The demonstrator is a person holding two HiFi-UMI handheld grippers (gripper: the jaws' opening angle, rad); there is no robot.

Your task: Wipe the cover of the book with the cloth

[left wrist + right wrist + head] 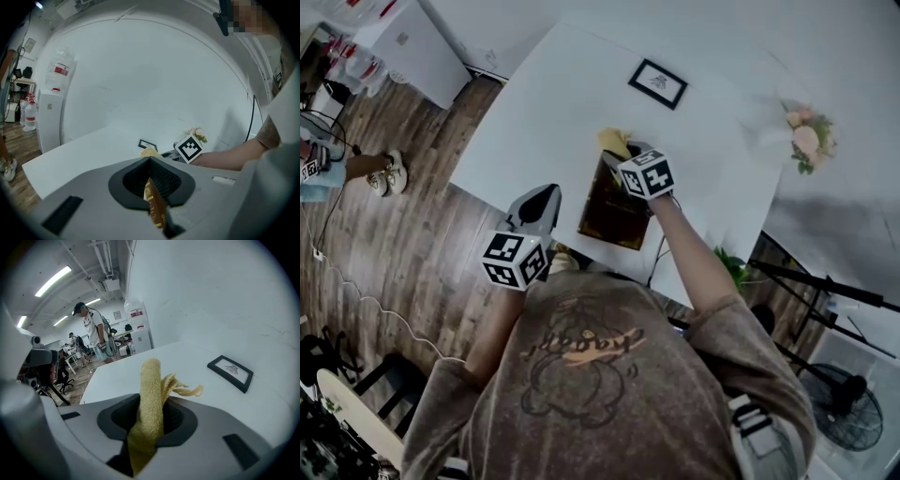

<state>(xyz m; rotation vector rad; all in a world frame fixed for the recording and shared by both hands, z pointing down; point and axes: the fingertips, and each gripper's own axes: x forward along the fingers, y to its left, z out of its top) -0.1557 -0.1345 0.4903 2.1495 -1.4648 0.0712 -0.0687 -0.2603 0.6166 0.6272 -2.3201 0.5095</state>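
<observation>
A dark brown book (614, 211) lies on the white table (553, 103), near its front edge. My right gripper (623, 155) is over the book's far end, shut on a yellow cloth (614, 142). In the right gripper view the cloth (151, 394) stands up out of the gripper (150, 413), its loose end flopped right. My left gripper (551, 202) is at the book's left side. In the left gripper view a thin brown edge of the book with gold print (154, 206) sits between the jaws of the gripper (154, 187), which is shut on it.
A small black picture frame (657, 82) lies at the back of the table, and a bunch of pink flowers (806, 136) at its right end. A green plant (733, 267) and a fan (844, 394) stand at the right. White cabinet (408, 47) at back left; a person (91, 331) stands beyond the table.
</observation>
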